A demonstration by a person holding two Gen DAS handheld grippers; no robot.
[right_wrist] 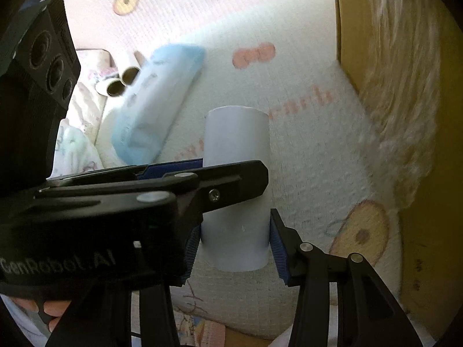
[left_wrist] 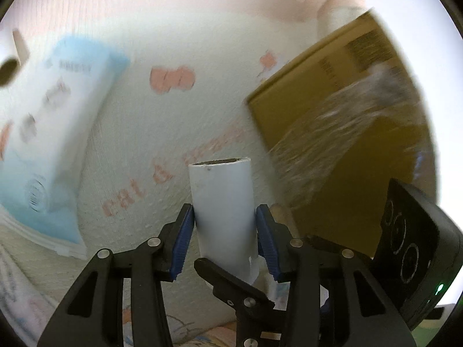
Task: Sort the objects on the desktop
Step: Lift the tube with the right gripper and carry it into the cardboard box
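A white textured cloth [left_wrist: 139,150] printed with pink motifs is seen covering the worktop; pink lettering on it is partly legible as "cat &", the rest smeared by blur. A brown cardboard box [left_wrist: 341,110] sits at the right, draped with crinkled clear plastic film [left_wrist: 347,121]; a barcode-type label is visible on it, not readable. A blue-and-white pack [left_wrist: 43,133] lies well apart to the left, its print blurred, with two empty tubes [right_wrist: 121,79] just beyond it in the right wrist view. The task's thing, a white paper tube [left_wrist: 222,211], is held in front of both cameras over the cloth, its long axis running away along the fingers of each tool. The left hand-held gripper [left_wrist: 224,240] is pinching the tube across its width, blue pads pressed on both sides. The right hand-held gripper [right_wrist: 235,245] is clamped on the same tube nearer its end, its pads flush against both sides; in the right wrist view it is crossed by the left tool's body, on which "GenRobot.AI" is read. Both hands are therefore equally near; a handover or joint carry is judged to be in hand. The box, to the right, is judged the likely drop point; contact with the cloth cannot be told.
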